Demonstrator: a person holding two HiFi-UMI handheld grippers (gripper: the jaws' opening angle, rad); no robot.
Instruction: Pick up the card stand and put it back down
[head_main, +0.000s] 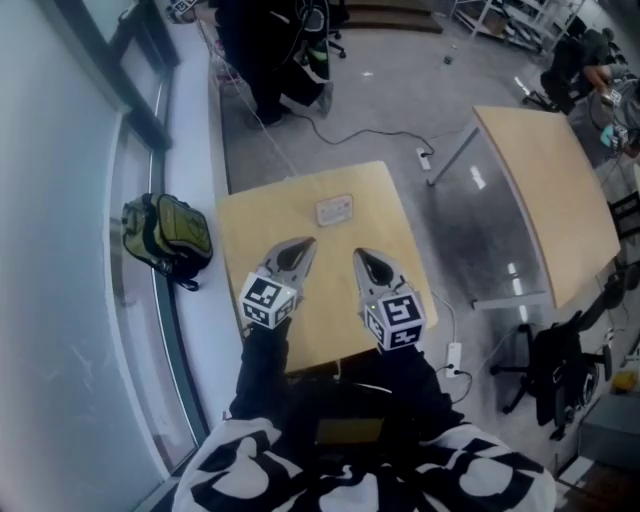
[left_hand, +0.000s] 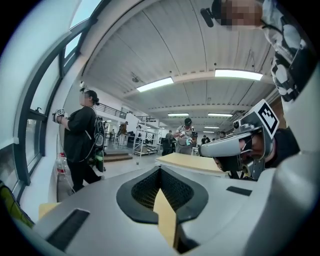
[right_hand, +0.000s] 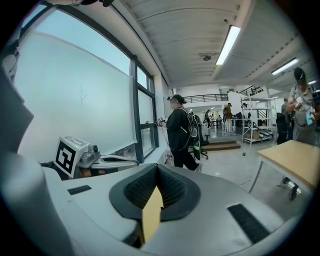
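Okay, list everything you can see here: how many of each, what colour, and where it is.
card stand: one, pale, on the near table, ahead of both grippers
near table: one, light wood, centre
far table: one, light wood, right
backpack: one, olive green, window ledge, left
power strips: two, white, on the floor right of the near table
office chair: one, black, lower right
standing person: one, black clothes, by the window, top
left hand-held gripper: one, grey, shut, empty, over the near table
right hand-held gripper: one, grey, shut, empty, beside it
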